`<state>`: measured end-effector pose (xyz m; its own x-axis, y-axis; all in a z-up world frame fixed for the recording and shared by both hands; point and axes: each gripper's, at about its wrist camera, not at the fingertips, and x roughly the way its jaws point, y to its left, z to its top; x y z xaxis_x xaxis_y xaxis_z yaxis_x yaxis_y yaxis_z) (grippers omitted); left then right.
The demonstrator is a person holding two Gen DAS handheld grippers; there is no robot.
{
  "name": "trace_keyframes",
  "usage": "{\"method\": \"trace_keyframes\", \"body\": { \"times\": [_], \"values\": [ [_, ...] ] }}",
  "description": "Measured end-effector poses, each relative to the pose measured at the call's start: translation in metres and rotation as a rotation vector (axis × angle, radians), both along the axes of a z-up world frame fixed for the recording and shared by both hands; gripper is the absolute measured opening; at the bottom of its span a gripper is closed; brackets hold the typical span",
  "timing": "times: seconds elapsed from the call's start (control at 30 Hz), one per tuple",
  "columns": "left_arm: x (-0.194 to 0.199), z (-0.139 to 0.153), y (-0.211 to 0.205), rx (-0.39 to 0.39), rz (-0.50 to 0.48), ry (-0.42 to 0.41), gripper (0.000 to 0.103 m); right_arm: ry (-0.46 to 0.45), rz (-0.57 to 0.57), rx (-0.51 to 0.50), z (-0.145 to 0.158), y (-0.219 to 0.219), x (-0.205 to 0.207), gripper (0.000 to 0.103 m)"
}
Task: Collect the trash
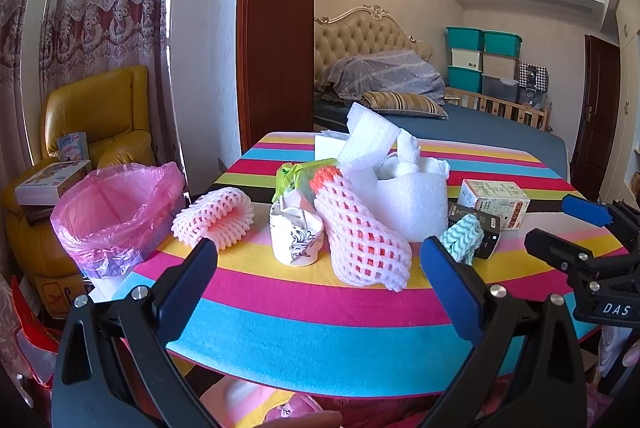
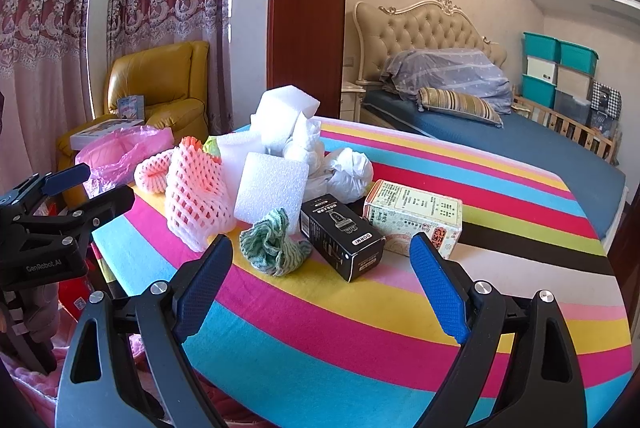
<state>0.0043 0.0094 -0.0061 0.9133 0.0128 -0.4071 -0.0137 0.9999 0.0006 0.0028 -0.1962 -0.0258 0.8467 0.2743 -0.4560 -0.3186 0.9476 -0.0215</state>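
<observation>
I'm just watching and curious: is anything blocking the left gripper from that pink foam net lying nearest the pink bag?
Nothing visible does. The left gripper is open, with only bare striped tablecloth between it and the small pink foam net. The paper cup stands beside the net, to its right, not in front. The pink-lined bin sits just left of it.

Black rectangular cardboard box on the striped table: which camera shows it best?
Right wrist view: the black rectangular cardboard box lies fully visible, printed label readable. In the left wrist view, only its edges show behind the crumpled green cloth.
</observation>
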Motion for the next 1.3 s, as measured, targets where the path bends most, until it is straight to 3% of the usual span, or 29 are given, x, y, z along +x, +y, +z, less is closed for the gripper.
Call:
{"method": "trace_keyframes", "body": {
  "times": [0.83, 1.3],
  "values": [
    [0.008, -0.006, 0.002, 0.004, 0.019, 0.047, 0.098, 0.054, -0.003, 0.001, -0.008, 0.0, 0.011, 0.085],
    [0.011, -0.009, 0.003, 0.005, 0.024, 0.068, 0.098, 0.053, 0.038, -0.08, -0.016, 0.025, 0.032, 0.085]
  ]
}}
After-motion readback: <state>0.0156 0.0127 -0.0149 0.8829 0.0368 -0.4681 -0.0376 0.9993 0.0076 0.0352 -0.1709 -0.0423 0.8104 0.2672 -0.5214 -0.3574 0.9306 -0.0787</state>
